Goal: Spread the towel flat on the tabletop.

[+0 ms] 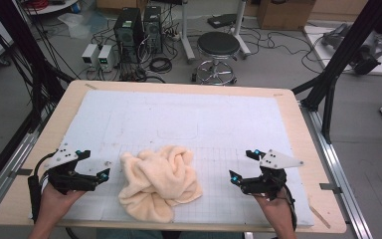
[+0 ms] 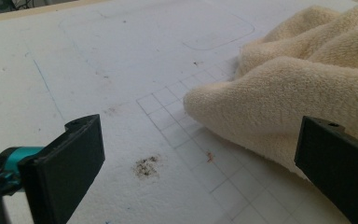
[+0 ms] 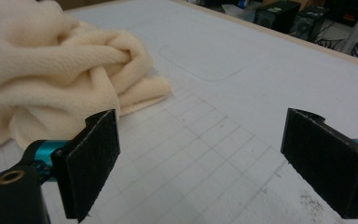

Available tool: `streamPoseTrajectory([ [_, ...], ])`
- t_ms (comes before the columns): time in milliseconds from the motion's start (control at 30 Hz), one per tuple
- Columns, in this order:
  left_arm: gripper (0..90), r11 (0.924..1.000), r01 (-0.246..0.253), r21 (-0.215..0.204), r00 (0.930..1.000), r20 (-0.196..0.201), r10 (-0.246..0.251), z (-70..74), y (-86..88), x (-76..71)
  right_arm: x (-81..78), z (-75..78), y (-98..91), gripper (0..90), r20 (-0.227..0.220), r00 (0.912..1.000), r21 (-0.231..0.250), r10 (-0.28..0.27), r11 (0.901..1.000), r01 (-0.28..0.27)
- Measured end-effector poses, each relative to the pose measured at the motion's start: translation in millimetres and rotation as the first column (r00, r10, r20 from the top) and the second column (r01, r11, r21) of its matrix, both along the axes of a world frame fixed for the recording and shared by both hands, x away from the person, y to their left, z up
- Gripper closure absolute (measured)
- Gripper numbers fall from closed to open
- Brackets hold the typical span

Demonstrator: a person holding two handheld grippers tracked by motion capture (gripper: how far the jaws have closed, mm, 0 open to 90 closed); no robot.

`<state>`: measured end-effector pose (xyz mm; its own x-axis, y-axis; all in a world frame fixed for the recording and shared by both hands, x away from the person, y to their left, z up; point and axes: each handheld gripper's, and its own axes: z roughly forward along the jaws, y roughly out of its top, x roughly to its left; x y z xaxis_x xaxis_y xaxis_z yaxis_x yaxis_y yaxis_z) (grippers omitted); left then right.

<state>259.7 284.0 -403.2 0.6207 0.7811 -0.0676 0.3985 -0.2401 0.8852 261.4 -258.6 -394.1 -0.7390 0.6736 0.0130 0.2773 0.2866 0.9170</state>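
You've got one crumpled cream towel (image 1: 159, 181) on one white gridded mat (image 1: 214, 124), over one wooden surface (image 1: 298, 124). Two grippers: left gripper (image 1: 93, 167), right gripper (image 1: 242, 167). Beyond surface: one black round stool (image 1: 218, 45), two computer towers (image 1: 128, 27), two small white power supplies (image 1: 98, 55).

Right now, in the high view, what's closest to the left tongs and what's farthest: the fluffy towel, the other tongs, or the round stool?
1. Cream towel: crumpled just beside the left tongs, mid-table.
2. Right tongs: across the white mat, past the towel.
3. Black round stool: on the floor beyond the table's far edge.
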Motion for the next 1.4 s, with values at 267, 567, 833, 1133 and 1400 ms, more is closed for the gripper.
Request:
streamPoseTrajectory([
  [267,1.9,1.0,-0.007,-0.006,0.9999,0.009,0.007,1.4,1.4,-2.5,6.9,33.1,13.4,10.8,0.003,0.9979,0.01,0.065,0.9978,-0.065],
  [567,2.0,0.9995,-0.031,-0.011,0.9995,0.009,0.031,1.0,6.6,-2.5,19.8,70.7,51.7,10.8,0.006,0.9799,-0.014,0.199,0.9798,-0.199],
  [833,2.0,0.9994,-0.032,-0.008,0.9994,0.01,0.032,0.7,7.4,-3.1,31.7,82.5,107.7,10.9,-0.032,0.9434,-0.027,0.33,0.9433,-0.331],
  [1133,1.9,0.9993,-0.035,-0.014,0.9993,0.009,0.035,0.8,9.6,-3.2,36.6,49.7,164.8,10.9,-0.159,0.8894,-0.075,0.429,0.893,-0.444],
  [1400,1.9,0.9993,-0.034,-0.014,0.9994,0.003,0.034,-0.4,9.7,-1.7,43.8,13.9,195.0,16.8,-0.26,0.8549,-0.144,0.449,0.8575,-0.494],
])
